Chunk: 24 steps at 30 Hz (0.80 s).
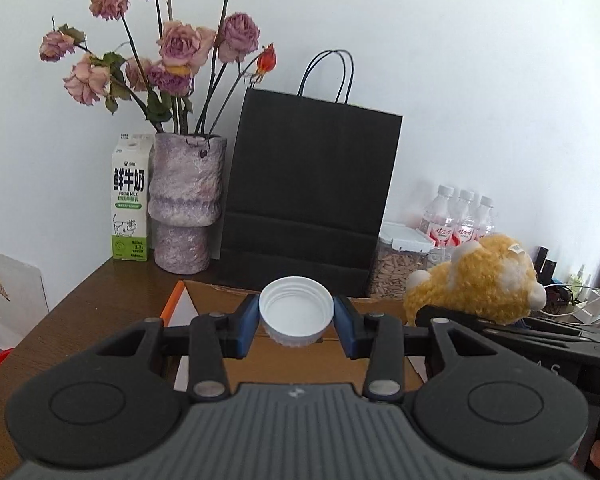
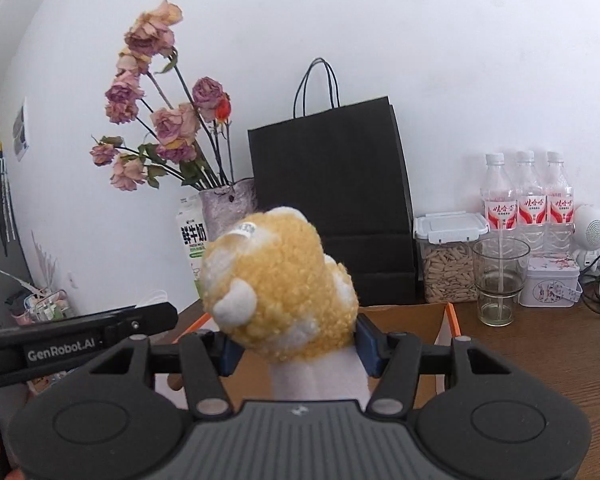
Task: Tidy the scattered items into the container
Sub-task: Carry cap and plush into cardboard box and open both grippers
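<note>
Brown desk [image 2: 540,360] under me, white wall behind. Back row against the wall, from my left: milk carton [image 1: 129,200], green and white, upright. Just beside it a mottled purple vase [image 1: 185,204] with dried pink roses [image 1: 182,46] and one red bud [image 1: 266,60]. Black paper bag [image 1: 308,184] stands next to the vase, handles up. Then a clear lidded tub [image 2: 450,260] full of pale seeds. Three water bottles [image 2: 528,200], red labels, in a line behind it. In front of them an empty glass [image 2: 499,280] with a straw. A small printed tin [image 2: 550,286] just beside the glass. White round speaker [image 2: 590,228] and cables at far right.
</note>
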Each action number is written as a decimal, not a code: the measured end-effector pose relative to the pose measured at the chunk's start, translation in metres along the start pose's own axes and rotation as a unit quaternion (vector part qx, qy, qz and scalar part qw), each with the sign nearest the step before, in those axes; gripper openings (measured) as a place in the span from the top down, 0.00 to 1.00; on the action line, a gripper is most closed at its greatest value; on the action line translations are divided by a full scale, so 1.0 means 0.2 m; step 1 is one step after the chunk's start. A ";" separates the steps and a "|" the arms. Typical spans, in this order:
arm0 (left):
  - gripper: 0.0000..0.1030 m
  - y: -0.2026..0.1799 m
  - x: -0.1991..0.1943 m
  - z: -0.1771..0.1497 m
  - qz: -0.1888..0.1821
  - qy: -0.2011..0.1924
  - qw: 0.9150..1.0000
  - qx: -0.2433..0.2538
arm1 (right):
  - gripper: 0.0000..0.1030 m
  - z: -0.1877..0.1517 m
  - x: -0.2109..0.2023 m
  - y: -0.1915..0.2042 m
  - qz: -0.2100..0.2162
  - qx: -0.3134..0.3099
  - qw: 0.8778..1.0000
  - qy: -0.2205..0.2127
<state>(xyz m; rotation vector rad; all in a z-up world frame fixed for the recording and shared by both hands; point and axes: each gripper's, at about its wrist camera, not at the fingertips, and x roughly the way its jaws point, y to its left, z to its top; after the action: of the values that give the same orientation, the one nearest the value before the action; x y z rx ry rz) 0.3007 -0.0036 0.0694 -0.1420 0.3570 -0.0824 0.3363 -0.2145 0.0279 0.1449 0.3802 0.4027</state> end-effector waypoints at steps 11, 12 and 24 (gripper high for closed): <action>0.60 0.13 0.41 -0.16 0.037 0.143 0.989 0.012 | 0.46 -0.22 0.38 0.00 -0.038 -0.028 0.991 0.122; 0.60 0.13 0.42 -0.18 0.035 0.149 0.988 0.013 | 0.46 -0.24 0.39 0.00 -0.039 -0.031 0.991 0.126; 0.00 0.11 0.39 -0.16 0.051 0.135 0.989 0.015 | 0.04 -0.24 0.37 -0.02 -0.070 -0.027 0.987 0.143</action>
<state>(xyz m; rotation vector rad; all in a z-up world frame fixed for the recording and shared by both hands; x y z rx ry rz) 0.3630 0.0053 0.0108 -0.0832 0.6327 -0.0044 0.3818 -0.1848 -0.0410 0.0068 0.6579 0.2947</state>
